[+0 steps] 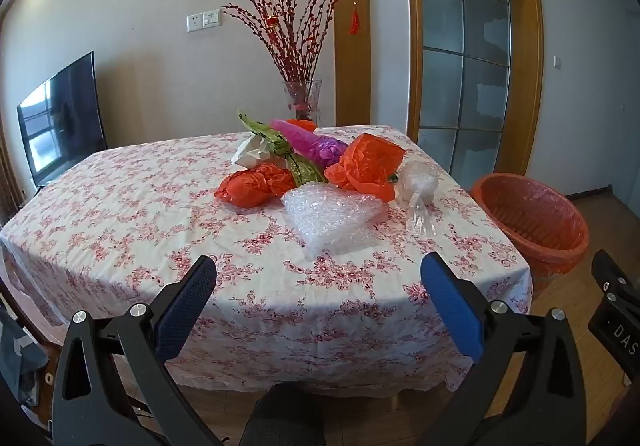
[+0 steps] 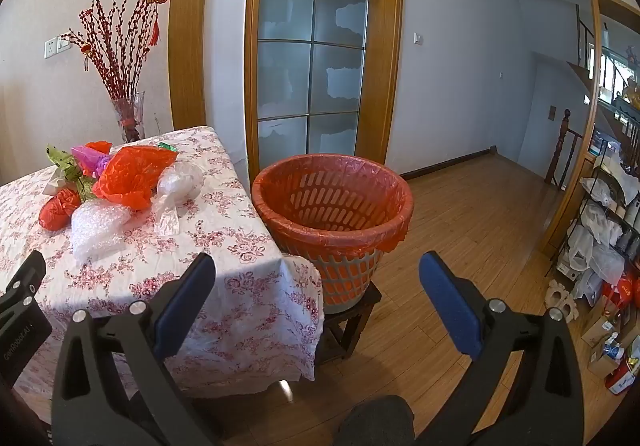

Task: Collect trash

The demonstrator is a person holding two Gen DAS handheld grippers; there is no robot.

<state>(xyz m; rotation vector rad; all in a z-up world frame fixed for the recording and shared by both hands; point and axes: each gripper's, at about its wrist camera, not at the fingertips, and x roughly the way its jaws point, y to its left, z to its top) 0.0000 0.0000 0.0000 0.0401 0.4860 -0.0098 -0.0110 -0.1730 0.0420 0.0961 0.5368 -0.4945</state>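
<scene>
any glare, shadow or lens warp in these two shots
Left wrist view: fisheye bends the door frame; the tv mirrors a bright window; shadow covers the near tablecloth. Right wrist view: dark corners, curved door frame, sunlit floor, shadow on the tablecloth's hanging side.

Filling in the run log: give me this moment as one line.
stage: start | left tongs: open, empty | right tongs: open, empty | trash pile: on table, untouched | bin: lined, beside table

It was a home: a TV stood far left of the jaws, red festive branches beyond them, wood floor beneath.
</scene>
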